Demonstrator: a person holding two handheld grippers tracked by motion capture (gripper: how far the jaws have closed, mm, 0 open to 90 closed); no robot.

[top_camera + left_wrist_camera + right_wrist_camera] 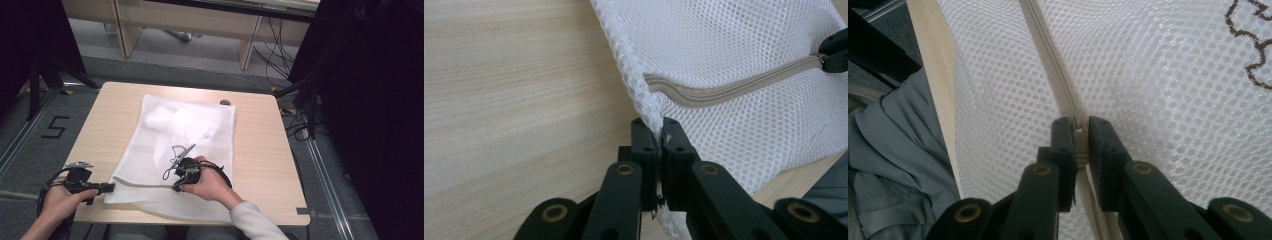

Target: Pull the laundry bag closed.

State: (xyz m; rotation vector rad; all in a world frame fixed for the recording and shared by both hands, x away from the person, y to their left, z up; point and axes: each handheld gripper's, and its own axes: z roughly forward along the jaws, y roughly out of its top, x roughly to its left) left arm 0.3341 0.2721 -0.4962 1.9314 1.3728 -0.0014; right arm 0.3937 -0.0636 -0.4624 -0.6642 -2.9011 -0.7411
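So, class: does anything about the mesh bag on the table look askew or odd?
Slightly. The mesh bag lies skewed on the table, its near edge hanging over the front, and the zipper bows rather than running straight. No damage visible.

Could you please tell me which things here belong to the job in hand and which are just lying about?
In the job:
- white mesh bag
- its zipper
- left tool, shut on the bag's edge
- right tool, shut on the zipper's pull

Lying about:
- small dark thing at the table's far edge
- table
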